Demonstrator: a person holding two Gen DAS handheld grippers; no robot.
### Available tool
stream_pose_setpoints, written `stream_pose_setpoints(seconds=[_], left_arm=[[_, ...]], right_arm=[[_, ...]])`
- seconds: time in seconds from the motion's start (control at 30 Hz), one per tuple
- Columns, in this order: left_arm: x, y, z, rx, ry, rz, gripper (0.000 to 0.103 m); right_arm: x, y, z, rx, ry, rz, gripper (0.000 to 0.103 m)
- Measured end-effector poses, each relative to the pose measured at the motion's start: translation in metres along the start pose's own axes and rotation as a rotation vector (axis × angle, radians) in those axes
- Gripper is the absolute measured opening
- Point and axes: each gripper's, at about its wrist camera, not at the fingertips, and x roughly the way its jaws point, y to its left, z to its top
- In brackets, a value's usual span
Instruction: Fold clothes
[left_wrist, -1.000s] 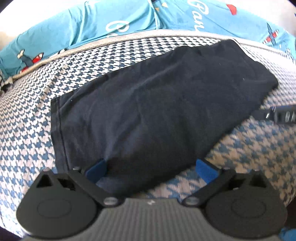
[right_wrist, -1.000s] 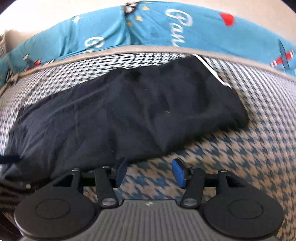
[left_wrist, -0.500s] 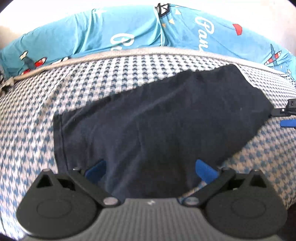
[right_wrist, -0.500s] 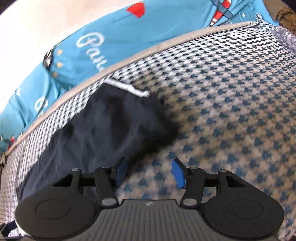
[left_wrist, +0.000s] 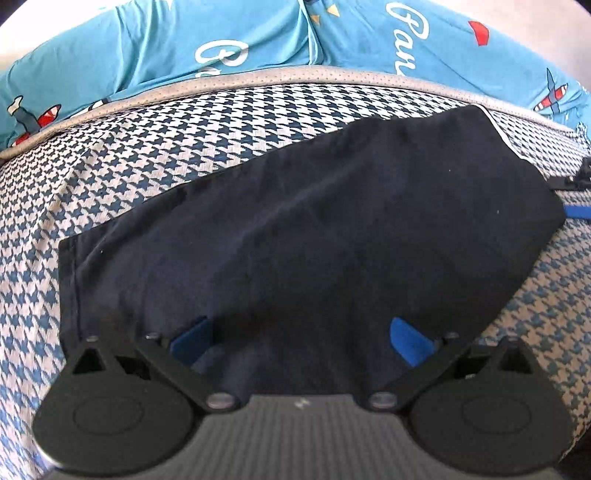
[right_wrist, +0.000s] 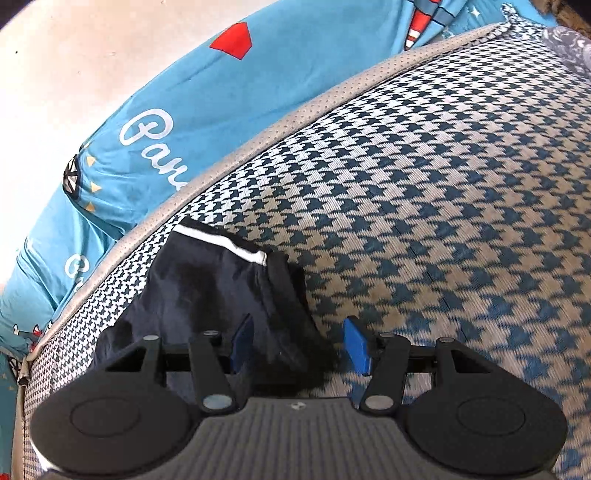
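Dark garment (left_wrist: 314, 229) lies spread flat on the houndstooth mattress (left_wrist: 110, 177), near the turquoise printed sheet (left_wrist: 221, 44). Left tool (left_wrist: 301, 338) hovers over its near edge, blue pads spread wide apart with cloth between and beneath them. Right tool (right_wrist: 299, 345) sits at the garment's far end by the white-trimmed hem (right_wrist: 221, 242), pads apart, straddling the folded corner.

A black garment (left_wrist: 314, 236) edged with a white stripe (right_wrist: 221, 242) is lying on a blue-and-cream houndstooth mat (left_wrist: 147, 147) bordered in grey. Behind, a turquoise sheet (left_wrist: 166, 44) is showing white script, red shapes and red-and-white planes. Blue pads (right_wrist: 354, 345) are tipping the black grippers.
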Motion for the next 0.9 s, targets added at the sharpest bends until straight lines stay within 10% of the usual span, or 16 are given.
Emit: stream_pose_setpoints(seconds=[0.47, 0.9], left_arm=[[0.004, -0.006, -0.001, 0.034, 0.002, 0.009, 0.103], [0.005, -0.010, -0.002, 0.051, -0.007, 0.016, 0.103]], right_arm=[[0.039, 0.007, 0.019, -0.085, -0.028, 0.095, 0.053], [0.045, 0.019, 0.017, -0.141, -0.068, 0.083, 0.016]])
